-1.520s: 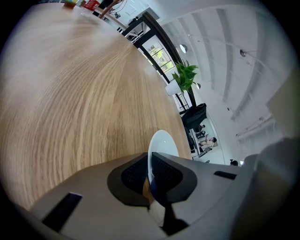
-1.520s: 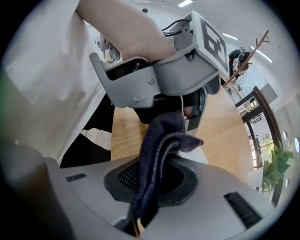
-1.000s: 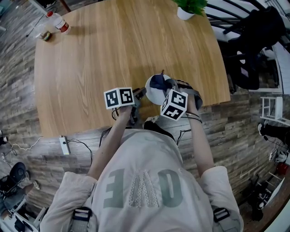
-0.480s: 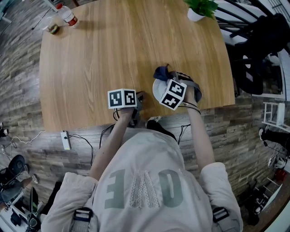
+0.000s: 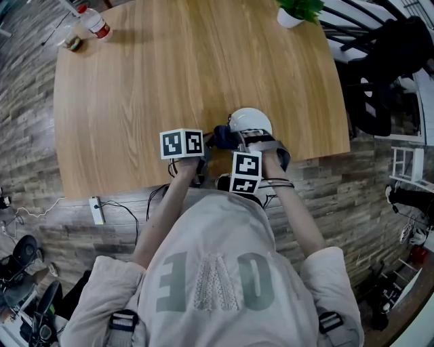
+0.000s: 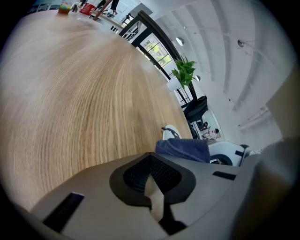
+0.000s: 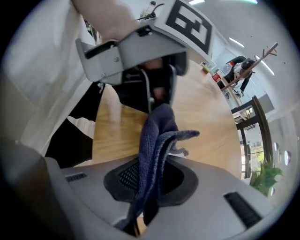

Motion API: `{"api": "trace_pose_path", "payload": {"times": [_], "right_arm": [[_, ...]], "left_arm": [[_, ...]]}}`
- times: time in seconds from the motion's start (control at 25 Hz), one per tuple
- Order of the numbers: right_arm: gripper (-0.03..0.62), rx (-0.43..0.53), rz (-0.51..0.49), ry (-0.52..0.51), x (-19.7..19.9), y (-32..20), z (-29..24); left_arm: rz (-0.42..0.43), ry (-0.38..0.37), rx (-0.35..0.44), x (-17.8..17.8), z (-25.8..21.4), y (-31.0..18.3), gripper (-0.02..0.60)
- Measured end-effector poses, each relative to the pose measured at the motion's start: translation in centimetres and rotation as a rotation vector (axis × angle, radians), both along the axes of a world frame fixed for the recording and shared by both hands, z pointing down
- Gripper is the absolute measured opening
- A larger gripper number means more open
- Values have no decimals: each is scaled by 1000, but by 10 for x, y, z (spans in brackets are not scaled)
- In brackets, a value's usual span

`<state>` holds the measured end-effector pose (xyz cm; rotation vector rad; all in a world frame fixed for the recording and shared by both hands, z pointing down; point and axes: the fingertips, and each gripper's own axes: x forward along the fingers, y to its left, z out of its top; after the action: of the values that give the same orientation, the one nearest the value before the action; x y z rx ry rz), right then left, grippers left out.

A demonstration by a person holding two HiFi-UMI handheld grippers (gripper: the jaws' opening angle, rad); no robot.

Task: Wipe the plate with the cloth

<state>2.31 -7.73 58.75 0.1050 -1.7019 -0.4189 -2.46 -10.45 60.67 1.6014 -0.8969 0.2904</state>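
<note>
A white plate (image 5: 251, 120) sits near the table's front edge and shows small and far off in the left gripper view (image 6: 171, 131). My right gripper (image 5: 232, 140) is shut on a dark blue cloth (image 5: 226, 135), which hangs just left of the plate. In the right gripper view the cloth (image 7: 154, 140) rises from between the jaws of my right gripper (image 7: 147, 183) toward the left gripper (image 7: 159, 86). My left gripper (image 5: 207, 144) is beside the cloth. Its jaws (image 6: 151, 174) are shut with nothing between them, and the cloth (image 6: 183, 150) lies just past them to the right.
The wooden table (image 5: 169, 74) carries a bottle (image 5: 93, 23) and a small object (image 5: 73, 43) at the far left corner, and a potted plant (image 5: 297, 11) at the far right. A power strip (image 5: 97, 211) lies on the floor. Dark chairs (image 5: 383, 68) stand at the right.
My right gripper carried the cloth left, off the plate and over to the left gripper, and its marker cube rolled. The plate's top is now uncovered. The left gripper stayed in place.
</note>
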Motion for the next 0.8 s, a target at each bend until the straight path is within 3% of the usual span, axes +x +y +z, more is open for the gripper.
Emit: {"api": "trace_pose_path", "payload": {"times": [0.28, 0.4, 0.48, 0.56, 0.72, 0.8], "right_arm": [[60, -14, 4, -12, 3, 14, -1], [60, 24, 81, -91, 1, -3, -17], [60, 59, 182, -203, -1, -15, -42], [60, 121, 301, -361, -2, -38, -78], [60, 305, 470, -711, 2, -85, -167], [60, 372, 521, -872, 9, -88, -209]], "left_arm": [[15, -14, 9, 3, 0, -4, 8], [-23, -16, 119, -1, -15, -16, 8], [-77, 5, 266, -2, -44, -26, 8], [-62, -20, 448, 0, -85, -45, 8], [139, -261, 894, 17, -192, -84, 8], [170, -341, 1087, 27, -245, -85, 8]]}}
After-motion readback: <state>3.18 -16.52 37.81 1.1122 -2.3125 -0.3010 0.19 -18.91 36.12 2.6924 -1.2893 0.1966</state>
